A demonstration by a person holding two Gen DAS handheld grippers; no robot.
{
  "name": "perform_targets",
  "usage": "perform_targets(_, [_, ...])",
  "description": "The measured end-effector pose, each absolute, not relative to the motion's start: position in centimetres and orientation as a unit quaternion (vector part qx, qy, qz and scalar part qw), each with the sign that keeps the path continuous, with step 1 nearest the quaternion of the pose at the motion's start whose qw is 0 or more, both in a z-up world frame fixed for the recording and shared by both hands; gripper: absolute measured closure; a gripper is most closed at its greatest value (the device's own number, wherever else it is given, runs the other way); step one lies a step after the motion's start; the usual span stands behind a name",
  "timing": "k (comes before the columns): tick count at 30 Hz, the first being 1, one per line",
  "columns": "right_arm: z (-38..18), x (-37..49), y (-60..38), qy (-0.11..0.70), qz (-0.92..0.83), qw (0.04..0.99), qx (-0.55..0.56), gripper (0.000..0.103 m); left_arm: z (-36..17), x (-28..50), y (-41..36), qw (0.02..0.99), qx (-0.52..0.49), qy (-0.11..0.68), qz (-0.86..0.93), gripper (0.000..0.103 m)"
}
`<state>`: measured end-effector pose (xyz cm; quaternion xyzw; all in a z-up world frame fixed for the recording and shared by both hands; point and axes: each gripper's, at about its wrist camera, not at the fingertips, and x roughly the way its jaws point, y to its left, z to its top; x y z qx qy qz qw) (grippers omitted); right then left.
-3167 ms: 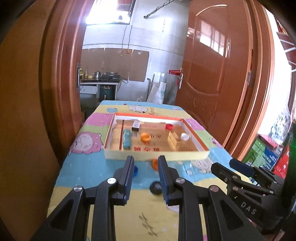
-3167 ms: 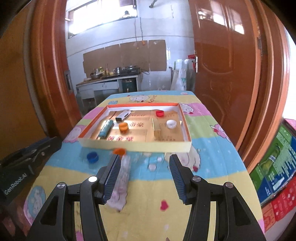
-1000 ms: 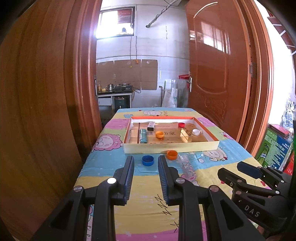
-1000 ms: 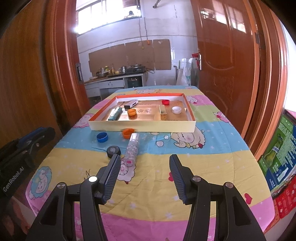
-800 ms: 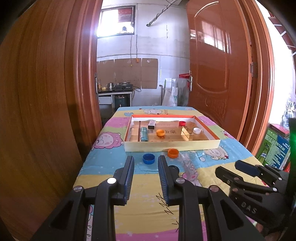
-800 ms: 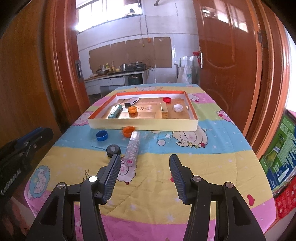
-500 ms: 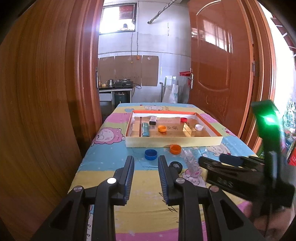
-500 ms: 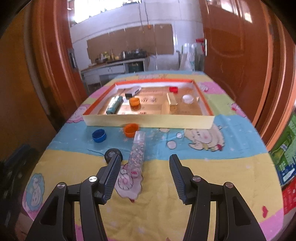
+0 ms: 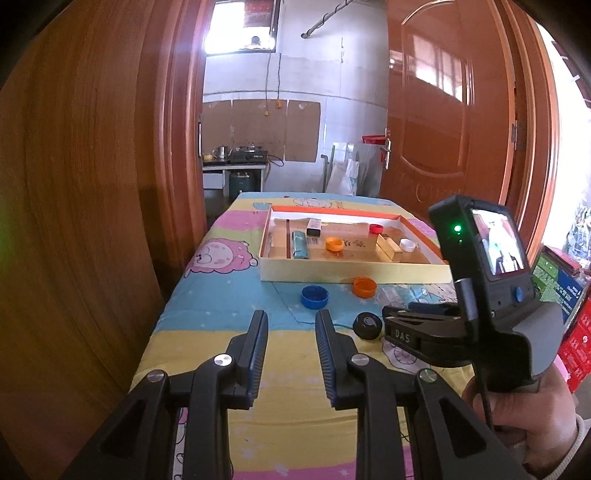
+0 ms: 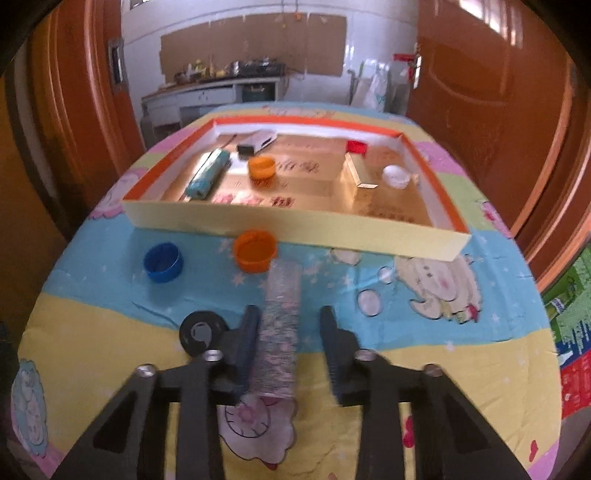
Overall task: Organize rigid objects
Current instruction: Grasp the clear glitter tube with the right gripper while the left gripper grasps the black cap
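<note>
A table [image 9: 221,332] under a cartoon-print cloth [image 10: 461,332] stands in a doorway with a glossy reddish-brown wooden frame [image 9: 177,147]. An open door [image 9: 436,129] of the same wood stands right of the table. Beyond the table is a pale wall [image 9: 332,74] with cardboard sheets [image 9: 258,129] fixed to it and a bright window [image 9: 240,26] high up. Below the cardboard, a counter [image 10: 207,92] holds cookware. Daylight also enters past the door, on the right.

Both wrist views face the doorway along the table [image 9: 207,354] — the right one nearer, tilted down; both share the tray [image 9: 354,275].
</note>
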<state>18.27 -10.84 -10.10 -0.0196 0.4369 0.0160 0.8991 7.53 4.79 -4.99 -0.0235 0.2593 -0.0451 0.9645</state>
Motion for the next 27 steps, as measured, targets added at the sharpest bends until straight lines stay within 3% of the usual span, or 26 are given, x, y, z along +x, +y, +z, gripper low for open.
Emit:
perform_targets(16, [-8.0, 13.8, -16.7, 0.403, 0.022, 0.914, 0.035, 0.083, -6.6, 13.4, -1.3, 0.912, 0.011, 0.370, -0.175, 0.076])
perform_targets(27, [-7.7, 11.2, -20.7, 0.379, 0.041, 0.920, 0.088, 0.083, -8.9, 16.6, -4.2, 0.899, 0.078, 0.412, -0.124, 0.070])
